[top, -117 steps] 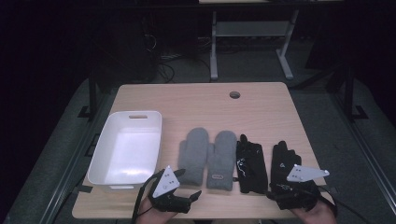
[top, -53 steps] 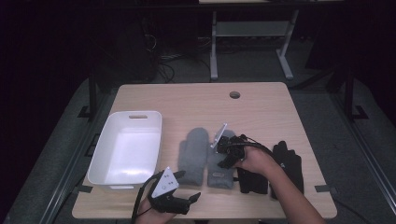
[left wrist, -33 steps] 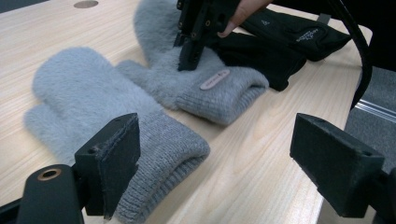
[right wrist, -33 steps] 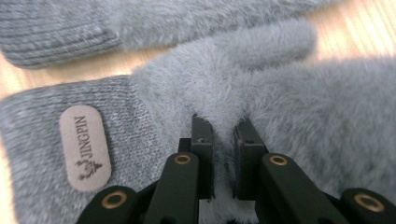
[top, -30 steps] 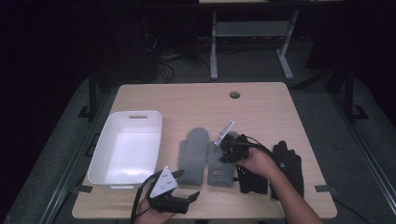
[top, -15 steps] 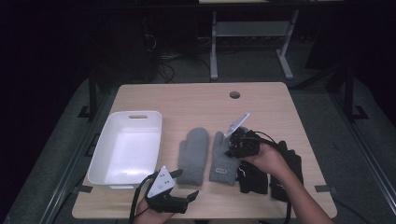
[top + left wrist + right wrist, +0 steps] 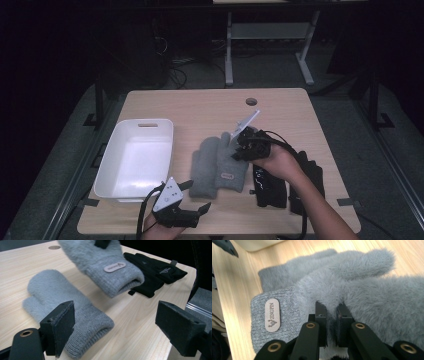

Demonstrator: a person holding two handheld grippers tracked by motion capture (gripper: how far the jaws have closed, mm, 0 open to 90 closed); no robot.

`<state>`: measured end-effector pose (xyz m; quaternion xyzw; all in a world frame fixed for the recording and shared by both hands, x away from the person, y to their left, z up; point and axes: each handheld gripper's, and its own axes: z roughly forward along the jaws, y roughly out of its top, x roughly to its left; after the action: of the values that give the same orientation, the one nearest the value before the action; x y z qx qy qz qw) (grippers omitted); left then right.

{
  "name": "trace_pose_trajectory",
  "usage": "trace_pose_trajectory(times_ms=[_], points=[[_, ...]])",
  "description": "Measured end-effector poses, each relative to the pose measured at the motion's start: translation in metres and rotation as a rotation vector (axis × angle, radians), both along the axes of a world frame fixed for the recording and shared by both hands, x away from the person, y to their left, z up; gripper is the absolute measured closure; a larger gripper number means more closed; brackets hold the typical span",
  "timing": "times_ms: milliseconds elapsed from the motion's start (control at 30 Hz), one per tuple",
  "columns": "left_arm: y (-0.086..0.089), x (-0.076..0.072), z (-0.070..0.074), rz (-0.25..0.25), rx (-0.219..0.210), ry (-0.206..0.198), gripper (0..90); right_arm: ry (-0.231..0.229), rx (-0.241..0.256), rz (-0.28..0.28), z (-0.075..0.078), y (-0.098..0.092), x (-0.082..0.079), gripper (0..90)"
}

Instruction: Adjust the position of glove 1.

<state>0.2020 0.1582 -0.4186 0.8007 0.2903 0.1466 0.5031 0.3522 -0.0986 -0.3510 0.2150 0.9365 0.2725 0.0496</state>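
Two grey fuzzy mittens lie side by side at mid-table. My right gripper (image 7: 239,146) is shut on the fingertip end of the right mitten (image 7: 231,172), raising that end while the cuff hangs low. In the right gripper view the jaws (image 7: 332,315) pinch its fur, and a JINGPIN label (image 7: 272,315) shows on the cuff. The left mitten (image 7: 202,167) lies flat. My left gripper (image 7: 195,196) rests open at the front edge, jaws wide with nothing between them (image 7: 125,332), facing the flat mitten (image 7: 62,305) and the lifted one (image 7: 107,262).
A white bin (image 7: 112,165) stands at the table's left. A pair of black gloves (image 7: 272,187) lies right of the mittens, under the right forearm. A round hole (image 7: 251,101) is in the tabletop at the back. The wooden table (image 7: 200,110) has bare room behind the mittens.
The right gripper, which came in from the front right and closed on the right mitten, has since risen and drawn back a little, lifting the mitten's tip. The left gripper stayed put.
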Motion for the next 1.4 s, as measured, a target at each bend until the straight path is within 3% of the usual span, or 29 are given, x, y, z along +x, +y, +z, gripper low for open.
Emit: trace_pose_trajectory(times_ms=[233, 600, 1133, 1267, 1300, 1333, 1400], points=[[0.003, 0.000, 0.002, 0.018, -0.023, -0.001, 15.8, 0.009, 0.001, 0.034, 0.003, 0.030, 0.009, 82.9], [0.004, 0.000, 0.002, 0.018, -0.027, -0.005, 15.8, 0.092, -0.004, 0.078, -0.011, 0.074, 0.022, 82.7], [0.004, 0.002, -0.001, 0.024, -0.011, 0.008, 15.6, 0.142, -0.043, 0.066, -0.032, 0.086, 0.032, 78.8], [0.003, 0.003, -0.001, 0.026, -0.010, 0.010, 15.6, 0.143, -0.033, 0.052, -0.040, 0.085, 0.034, 73.7], [0.004, 0.003, -0.001, 0.027, -0.010, 0.008, 15.6, 0.148, -0.020, 0.033, -0.044, 0.084, 0.036, 64.1], [0.004, 0.003, -0.001, 0.027, -0.010, 0.008, 15.6, 0.148, -0.020, 0.033, -0.044, 0.084, 0.036, 64.1], [0.004, 0.003, -0.001, 0.030, -0.009, 0.010, 15.7, 0.162, -0.007, 0.007, -0.046, 0.082, 0.039, 49.6]])
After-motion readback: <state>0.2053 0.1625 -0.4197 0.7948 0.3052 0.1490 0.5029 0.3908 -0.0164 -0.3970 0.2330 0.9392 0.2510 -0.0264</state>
